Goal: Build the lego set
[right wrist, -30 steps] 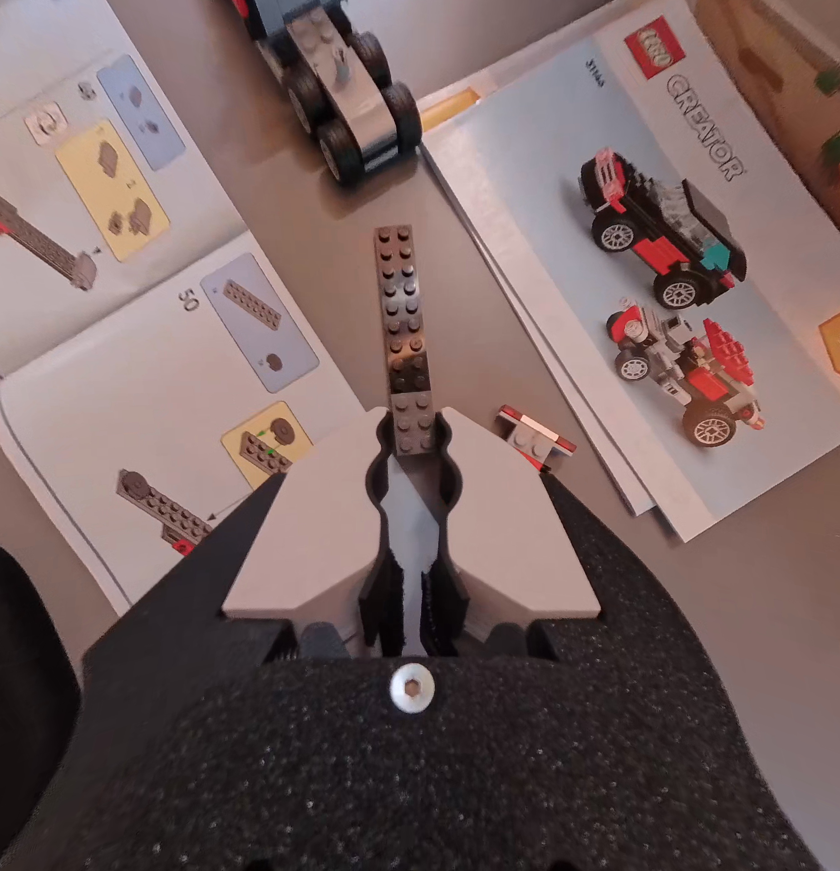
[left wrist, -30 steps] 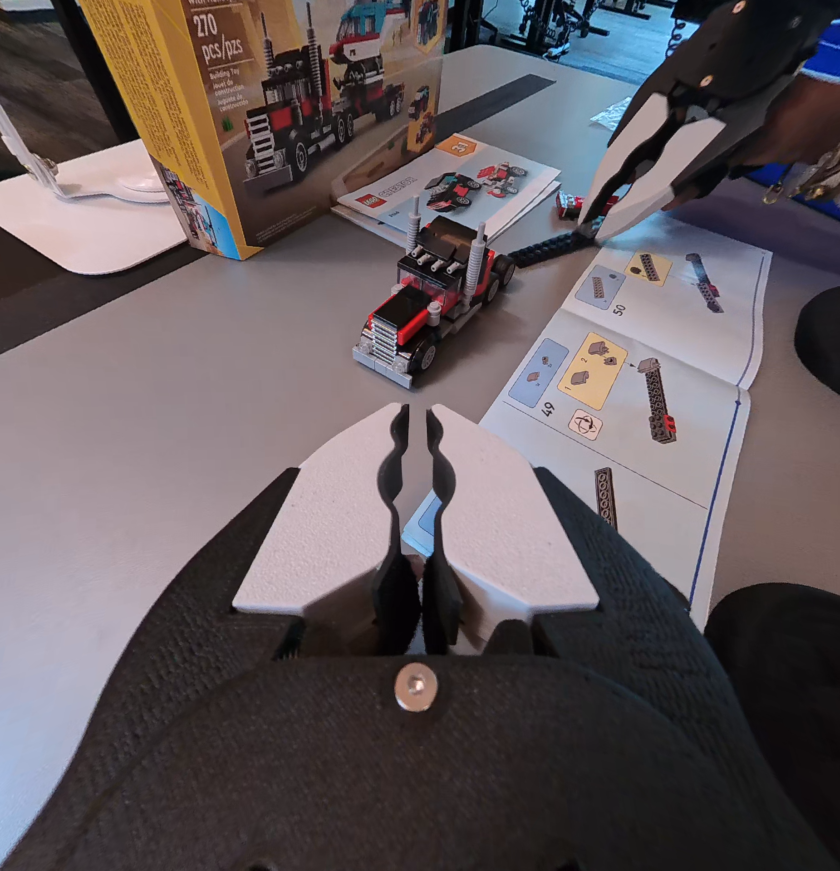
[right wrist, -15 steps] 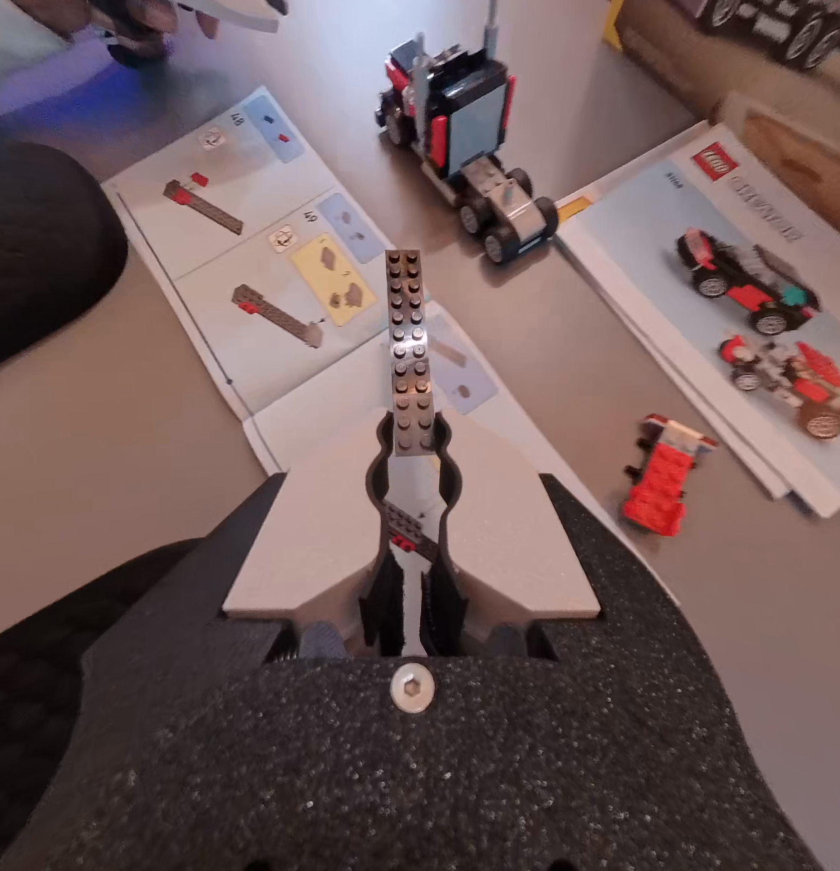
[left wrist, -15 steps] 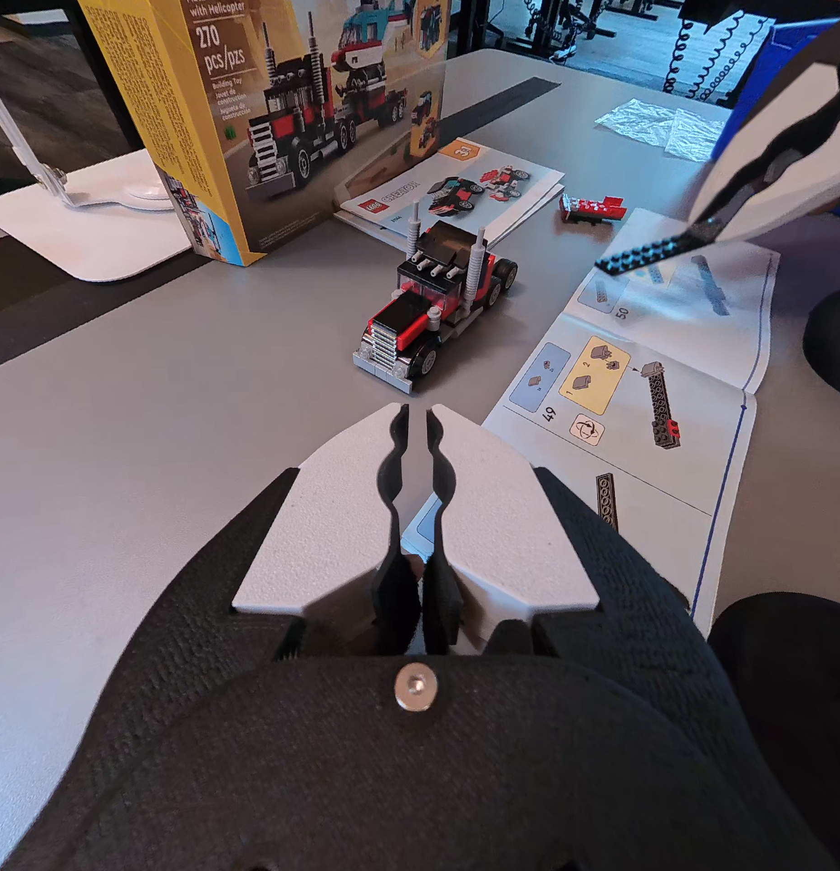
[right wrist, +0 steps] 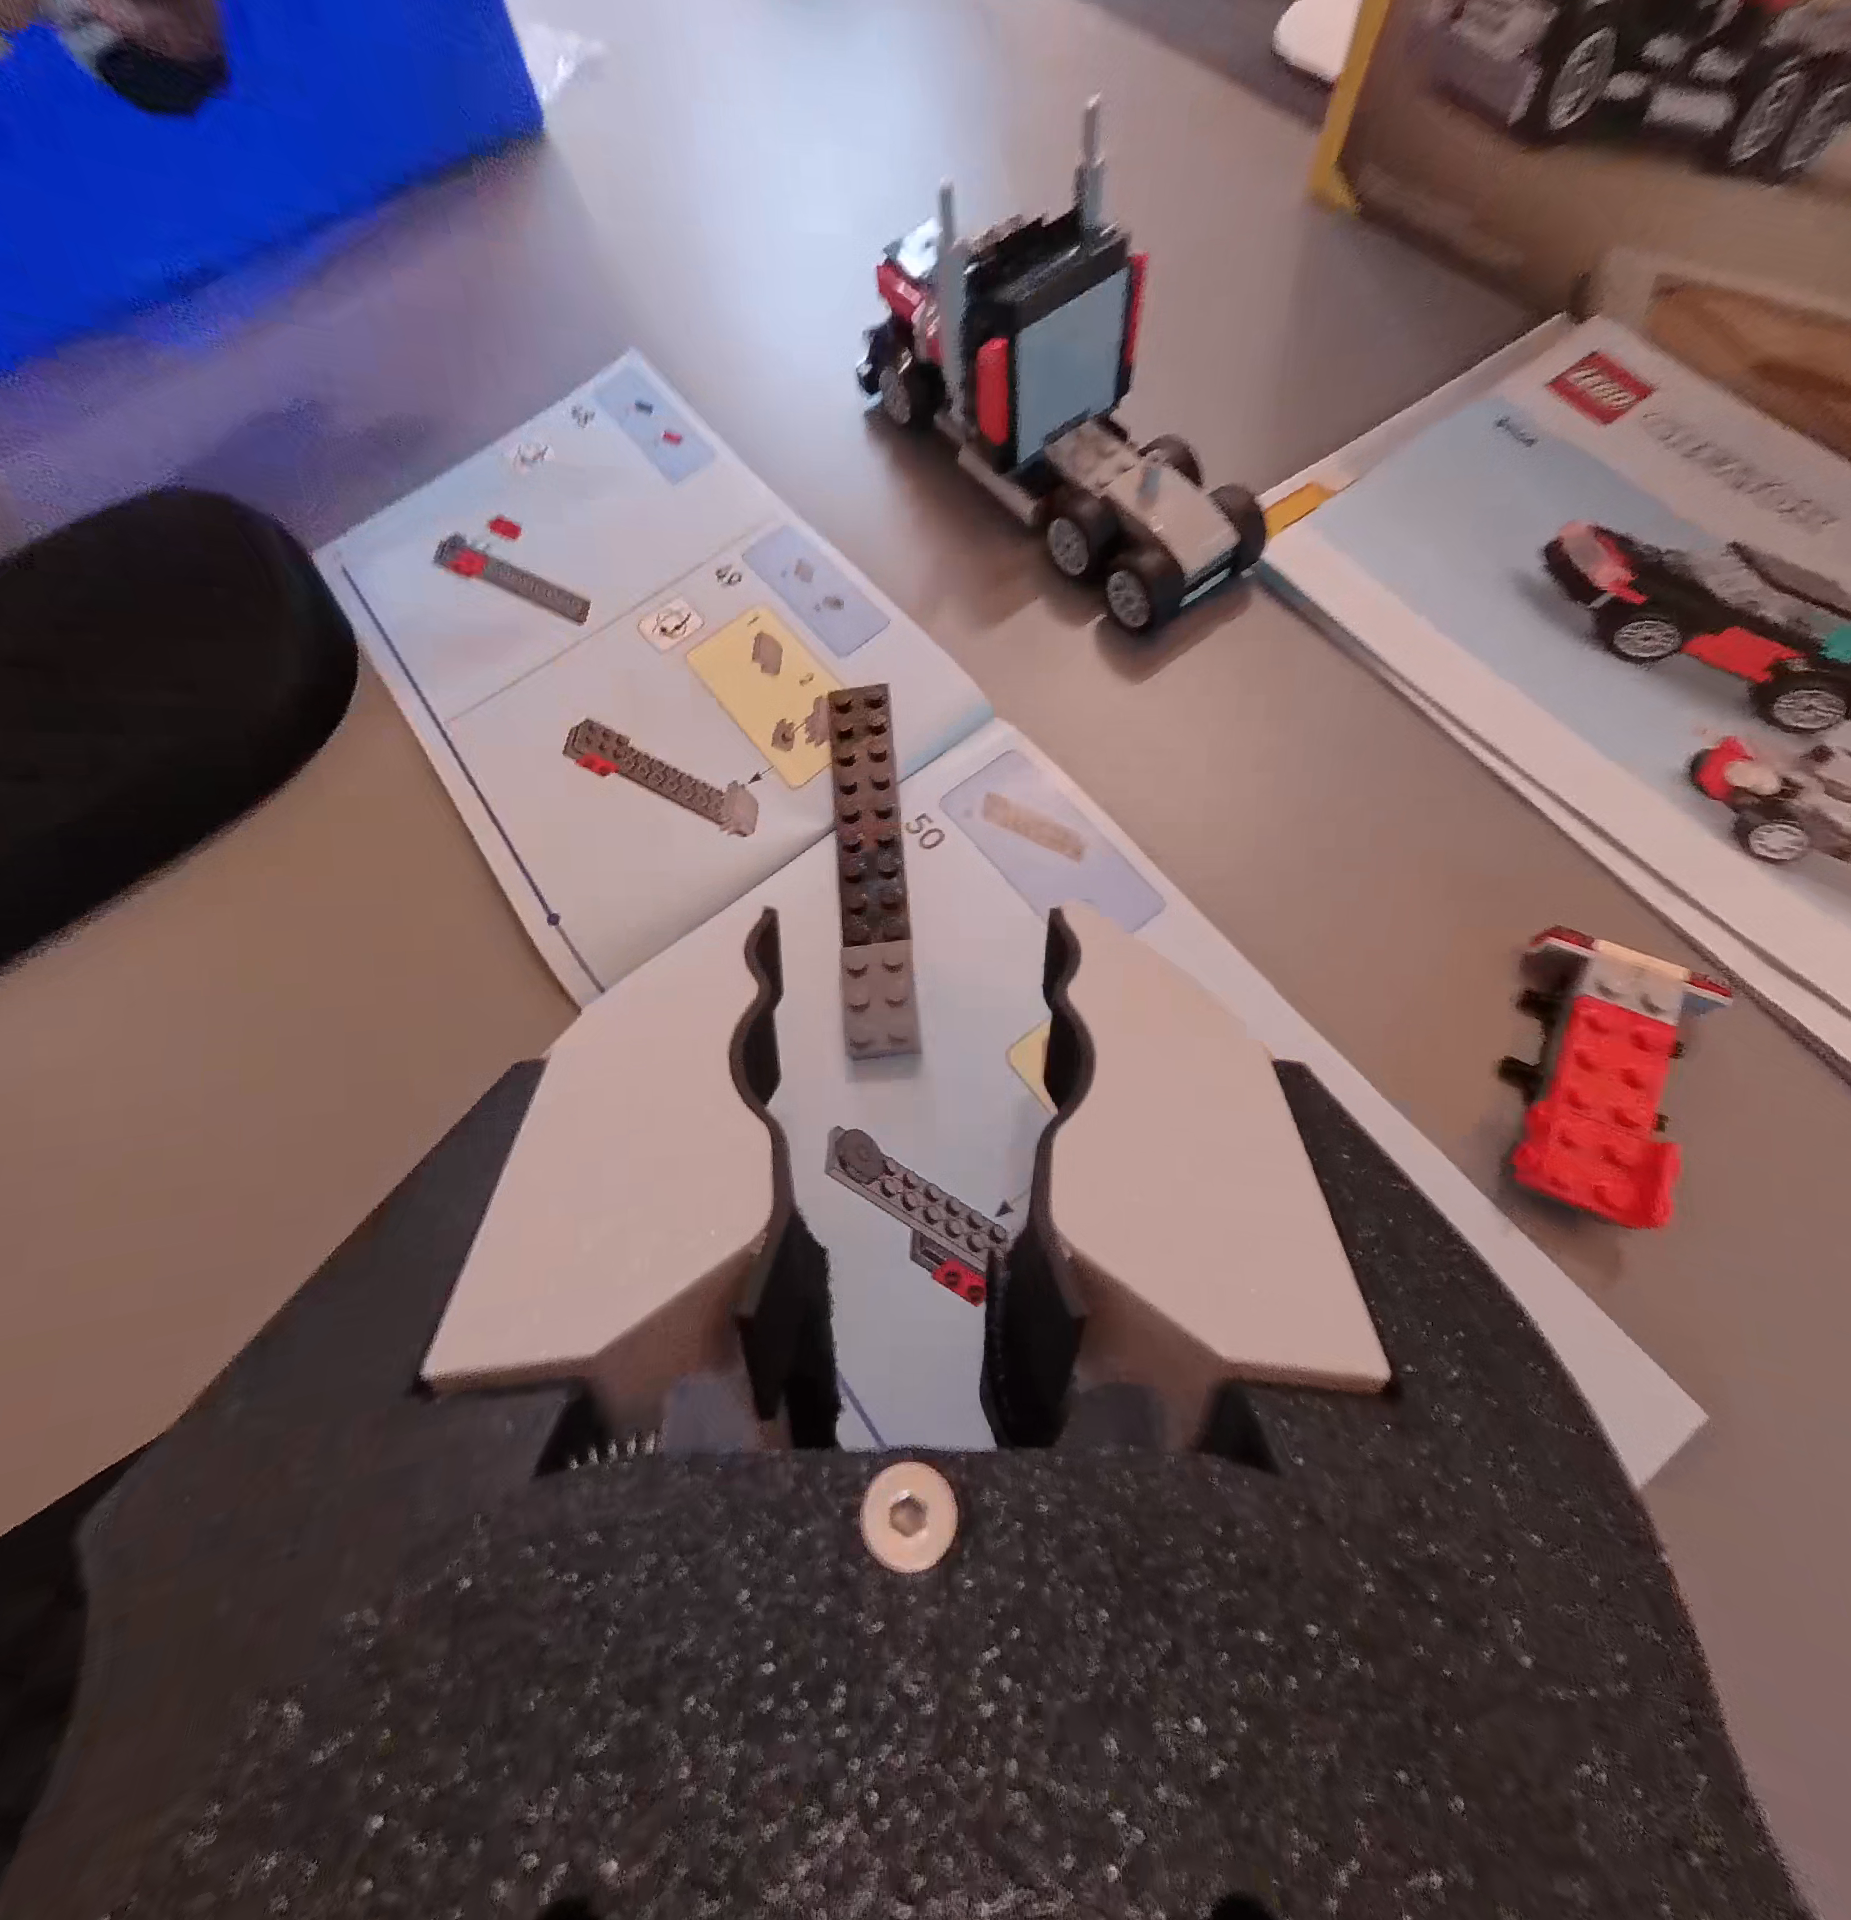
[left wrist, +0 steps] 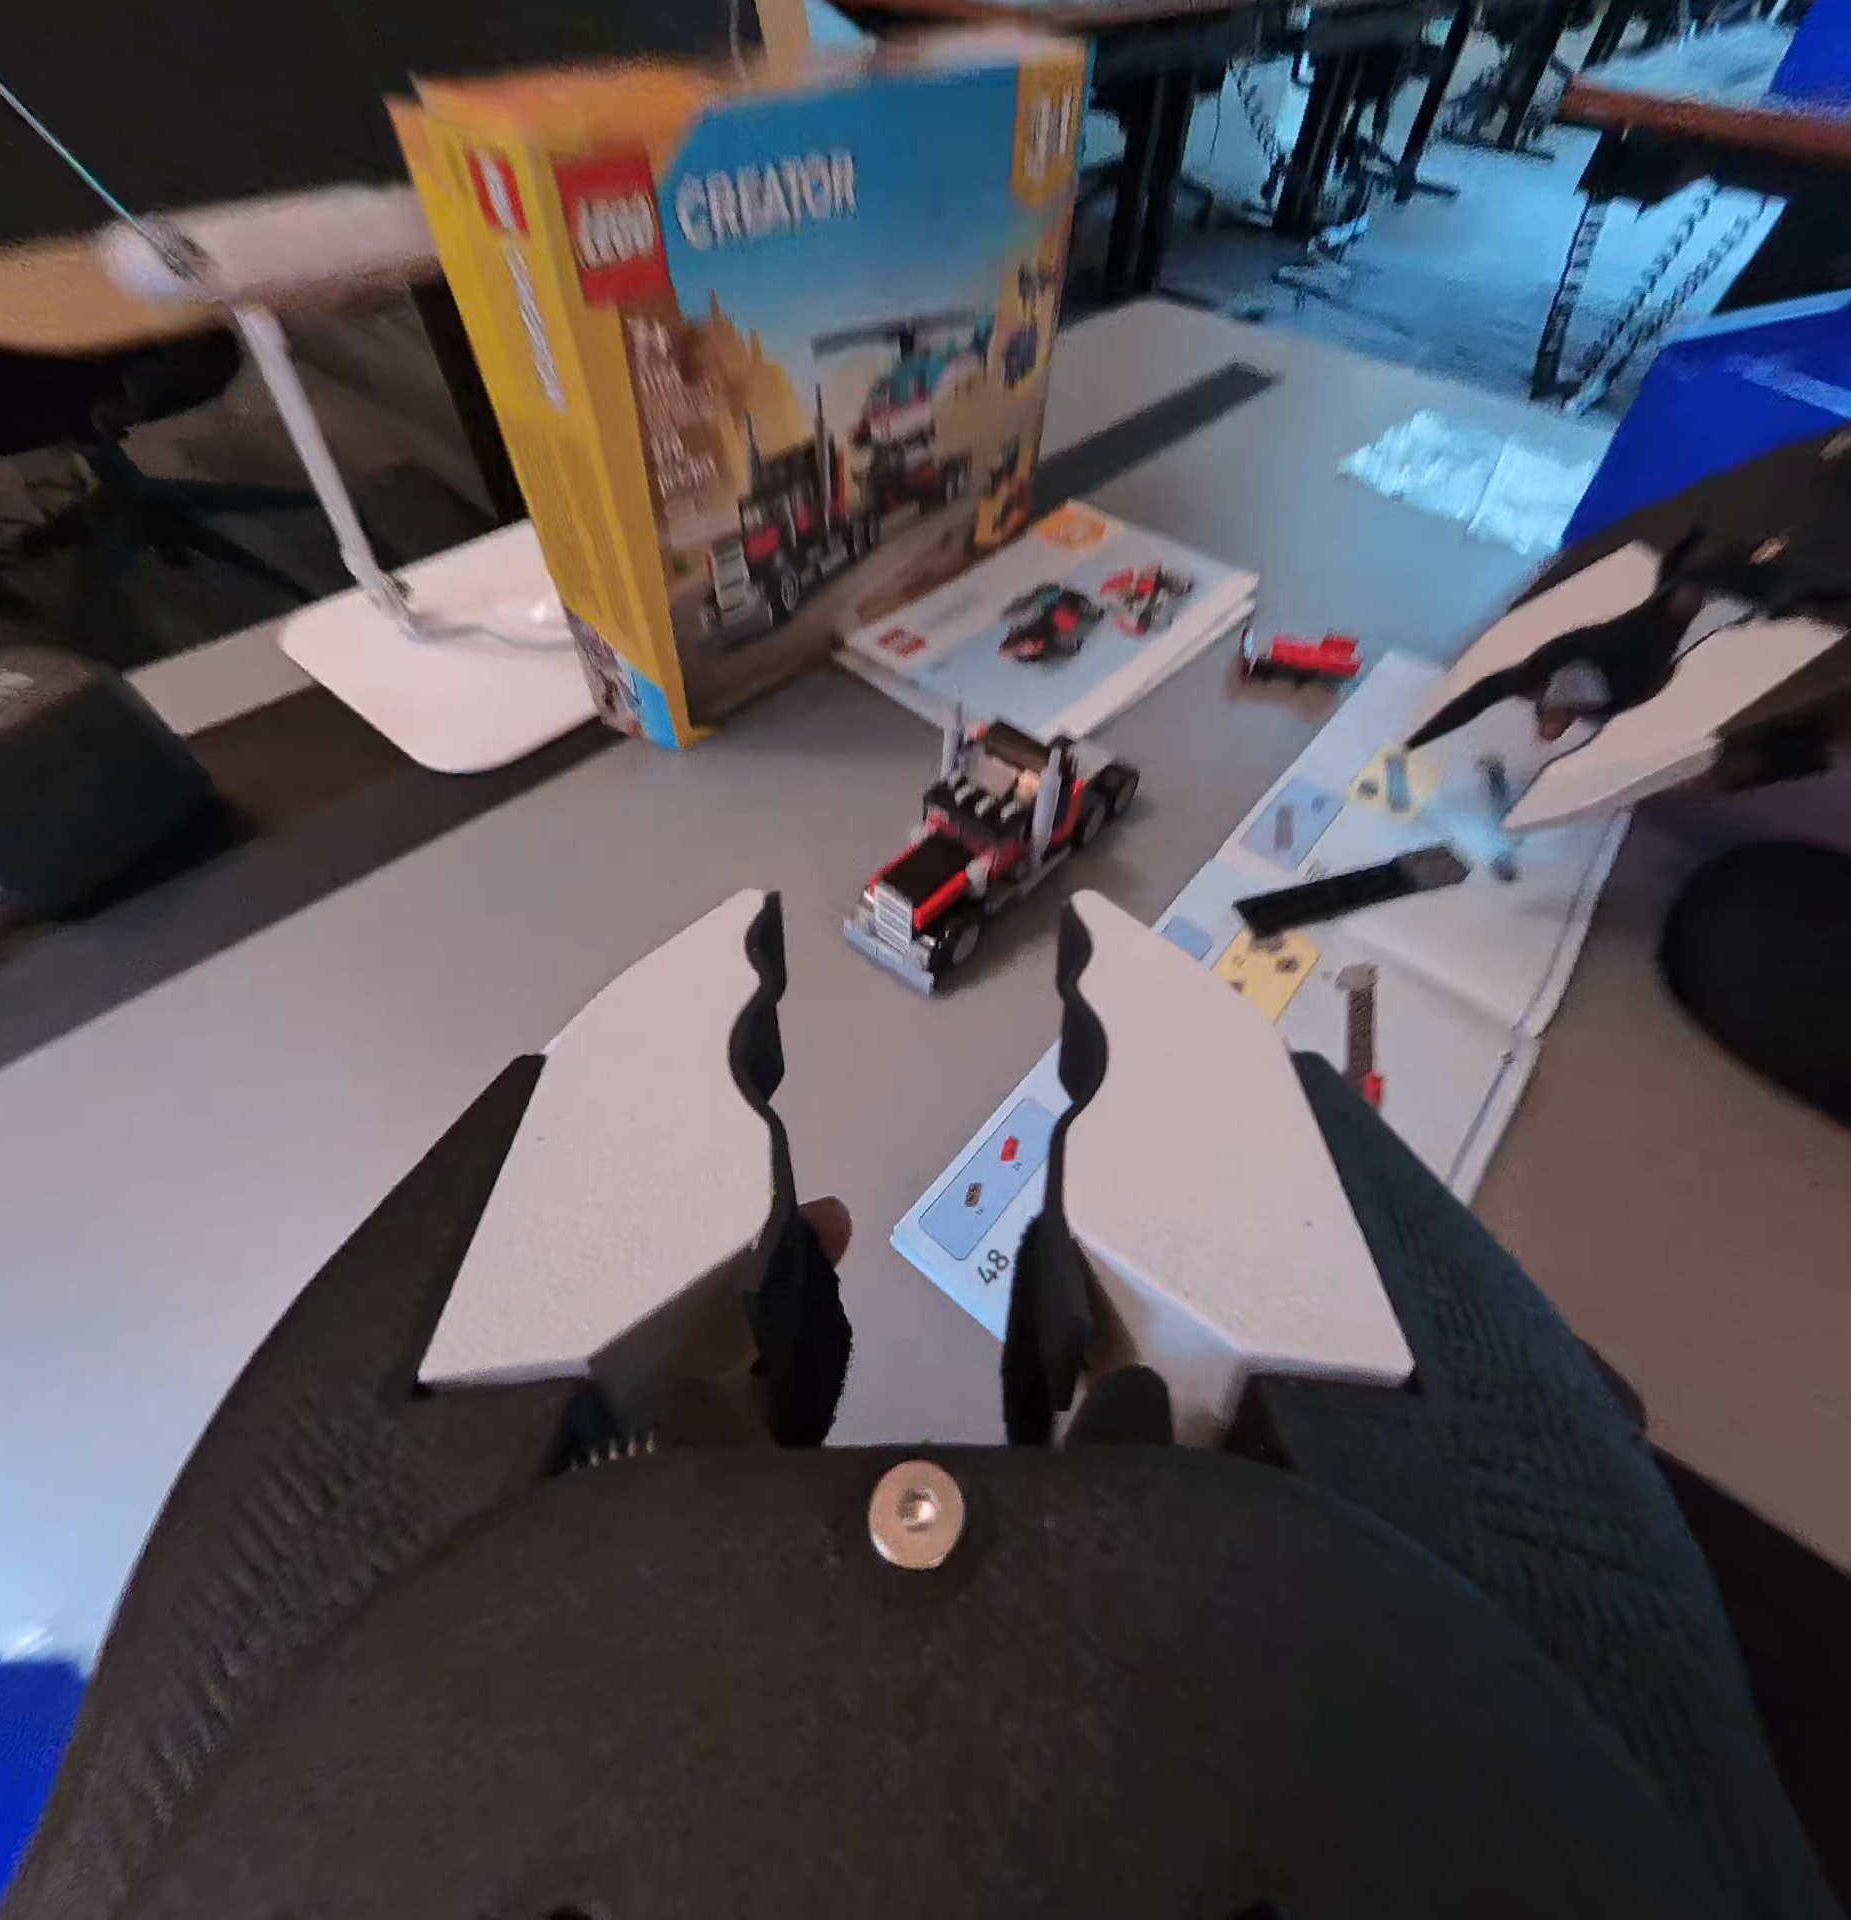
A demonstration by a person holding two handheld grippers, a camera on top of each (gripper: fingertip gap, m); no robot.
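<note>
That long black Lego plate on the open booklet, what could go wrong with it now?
1. The long black plate lies loose on the open instruction booklet, between the right hand-held gripper's open fingers; closing off-centre might skid it across the smooth page.
2. The left hand-held gripper, open, points toward the truck; a hasty reach might bump it and roll it.

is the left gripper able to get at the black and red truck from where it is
Probably yes. The left gripper is open, and the black and red toy truck stands just ahead of it on the grey table, with nothing between them.
</note>
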